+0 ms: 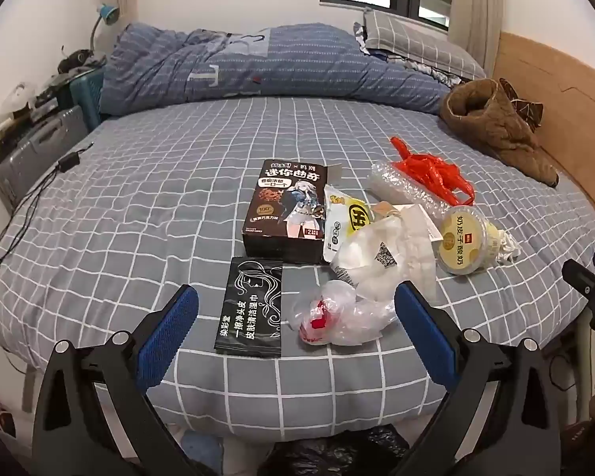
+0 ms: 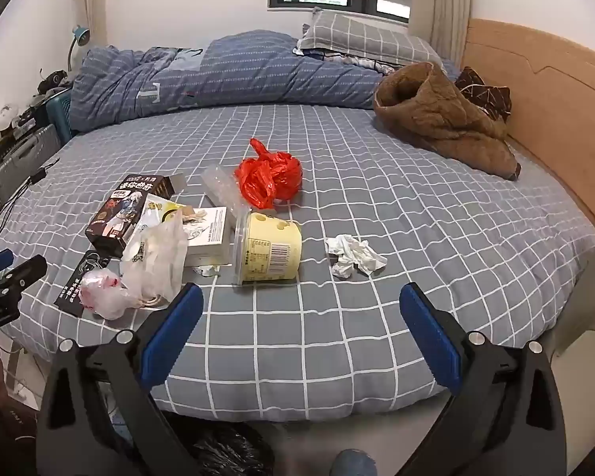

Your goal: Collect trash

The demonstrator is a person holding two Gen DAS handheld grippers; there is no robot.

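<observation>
Blue-padded jaws on the left gripper [image 1: 295,313] and right gripper [image 2: 301,315] gape fully, holding nothing. Litter sits untouched on the bed [image 2: 377,206]: cookie box [image 1: 287,210], yogurt tub [image 2: 269,252], tissue [image 2: 353,256], red bag [image 2: 267,178]. Collecting seems not yet begun; next comes closing on one piece.
</observation>
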